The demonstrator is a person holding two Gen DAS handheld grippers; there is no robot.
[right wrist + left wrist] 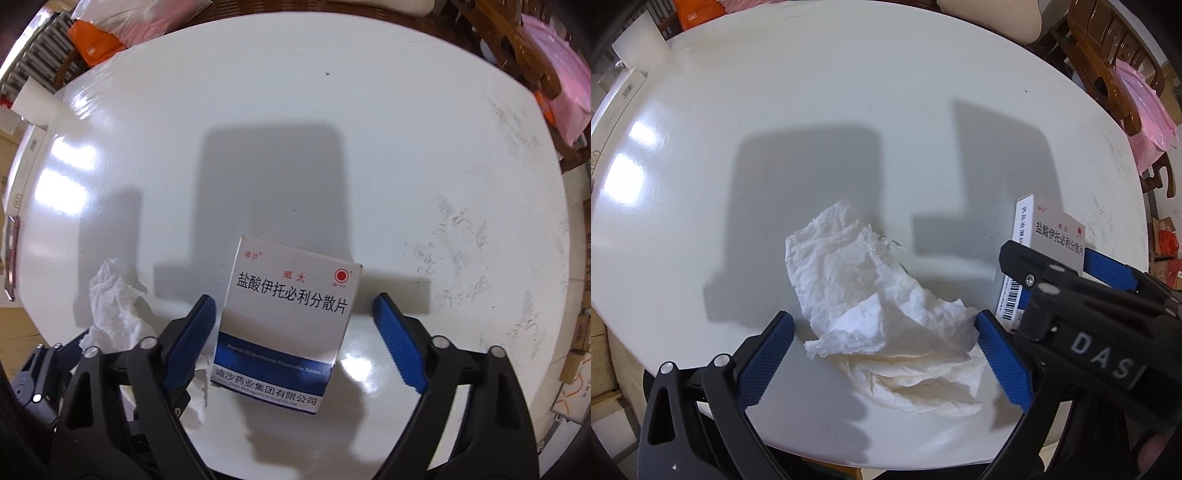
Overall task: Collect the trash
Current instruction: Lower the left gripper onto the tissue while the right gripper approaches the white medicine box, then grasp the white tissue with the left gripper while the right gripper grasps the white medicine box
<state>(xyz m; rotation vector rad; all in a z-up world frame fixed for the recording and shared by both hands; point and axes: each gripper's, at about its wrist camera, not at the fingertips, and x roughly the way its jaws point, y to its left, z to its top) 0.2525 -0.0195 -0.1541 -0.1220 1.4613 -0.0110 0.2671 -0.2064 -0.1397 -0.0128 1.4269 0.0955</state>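
A crumpled white tissue [886, 314] lies on the round white table [849, 110] near its front edge. My left gripper [884, 325] is open, its blue pads either side of the tissue. A white and blue medicine box [288, 321] lies flat to the right of the tissue; it also shows in the left wrist view [1049, 243]. My right gripper [293, 306] is open around the box, its left pad close to the box's edge. The right gripper [1071, 280] shows in the left wrist view. The tissue [114, 314] shows at the left in the right wrist view.
A wooden chair [1108, 62] with a pink bag [1148, 114] stands at the back right. A white box with a barcode [624, 96] sits at the table's left edge. An orange bag [94, 44] lies beyond the far left rim. Cardboard boxes [1167, 254] stand at the right.
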